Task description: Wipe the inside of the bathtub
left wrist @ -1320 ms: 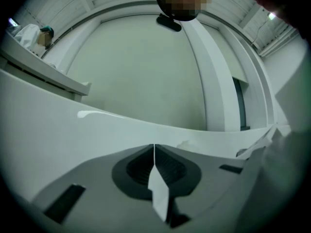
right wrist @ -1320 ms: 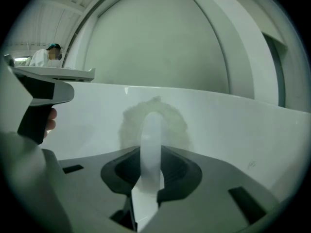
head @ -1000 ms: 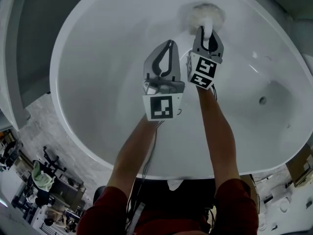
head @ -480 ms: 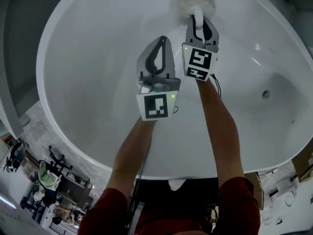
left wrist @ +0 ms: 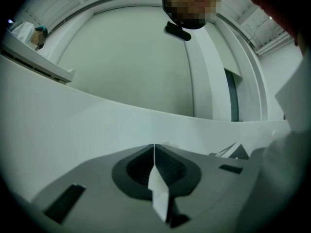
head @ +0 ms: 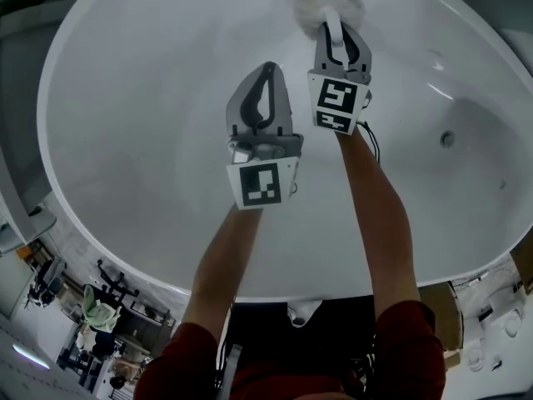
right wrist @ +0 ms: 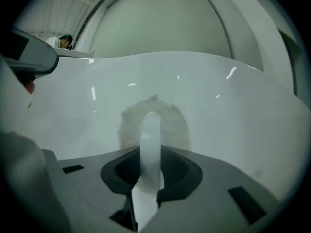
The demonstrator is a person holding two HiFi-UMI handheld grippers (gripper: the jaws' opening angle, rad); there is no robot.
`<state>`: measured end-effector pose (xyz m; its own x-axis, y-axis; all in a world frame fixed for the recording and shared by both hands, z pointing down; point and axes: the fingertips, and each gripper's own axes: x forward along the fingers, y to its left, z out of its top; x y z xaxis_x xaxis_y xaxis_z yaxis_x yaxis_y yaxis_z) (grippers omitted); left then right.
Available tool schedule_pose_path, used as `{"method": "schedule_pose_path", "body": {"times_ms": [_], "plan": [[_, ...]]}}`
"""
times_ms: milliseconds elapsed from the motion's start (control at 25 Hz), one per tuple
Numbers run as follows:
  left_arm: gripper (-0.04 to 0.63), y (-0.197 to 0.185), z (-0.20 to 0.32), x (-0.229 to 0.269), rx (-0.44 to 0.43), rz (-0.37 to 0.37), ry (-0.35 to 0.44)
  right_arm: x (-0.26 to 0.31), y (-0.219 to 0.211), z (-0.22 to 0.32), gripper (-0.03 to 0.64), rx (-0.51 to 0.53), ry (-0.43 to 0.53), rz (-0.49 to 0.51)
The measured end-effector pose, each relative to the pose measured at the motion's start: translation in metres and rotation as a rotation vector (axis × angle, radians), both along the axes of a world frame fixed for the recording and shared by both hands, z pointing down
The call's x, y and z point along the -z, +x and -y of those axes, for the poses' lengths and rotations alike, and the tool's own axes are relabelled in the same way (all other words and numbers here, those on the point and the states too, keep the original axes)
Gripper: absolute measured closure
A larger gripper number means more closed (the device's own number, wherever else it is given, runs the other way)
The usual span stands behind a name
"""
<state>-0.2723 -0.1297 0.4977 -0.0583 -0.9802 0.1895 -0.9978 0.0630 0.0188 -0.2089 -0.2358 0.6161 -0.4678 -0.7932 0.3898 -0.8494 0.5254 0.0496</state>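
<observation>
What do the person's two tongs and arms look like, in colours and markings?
The left tongs and right tongs are grey and taper to a tip. Each carries a white cube with black square markers. A thin black cable leaves the right one. The sleeves are dark red.

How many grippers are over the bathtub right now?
2. The left gripper is held mid-tub, jaws together on nothing. The right gripper, just beside it, grips the handle of a fluffy white scrubber whose head sits against the bathtub wall.
</observation>
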Motion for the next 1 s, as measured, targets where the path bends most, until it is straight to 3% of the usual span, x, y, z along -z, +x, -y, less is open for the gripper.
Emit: {"method": "schedule_pose_path", "body": {"times_ms": [480,760,1000], "plan": [[0.578,0.143,0.032,-0.019,-0.113,0.017,-0.014,-0.027,0.173,0.019,0.523,-0.128,-0.016,-0.008],[0.578,0.249,0.047,-0.03,-0.176,0.023,-0.006,-0.04,0.282,0.024,0.523,-0.168,-0.007,-0.012],[0.578,0.341,0.064,-0.042,-0.243,0.014,-0.009,-0.055,0.392,0.036,0.523,-0.27,-0.023,-0.014]]}}
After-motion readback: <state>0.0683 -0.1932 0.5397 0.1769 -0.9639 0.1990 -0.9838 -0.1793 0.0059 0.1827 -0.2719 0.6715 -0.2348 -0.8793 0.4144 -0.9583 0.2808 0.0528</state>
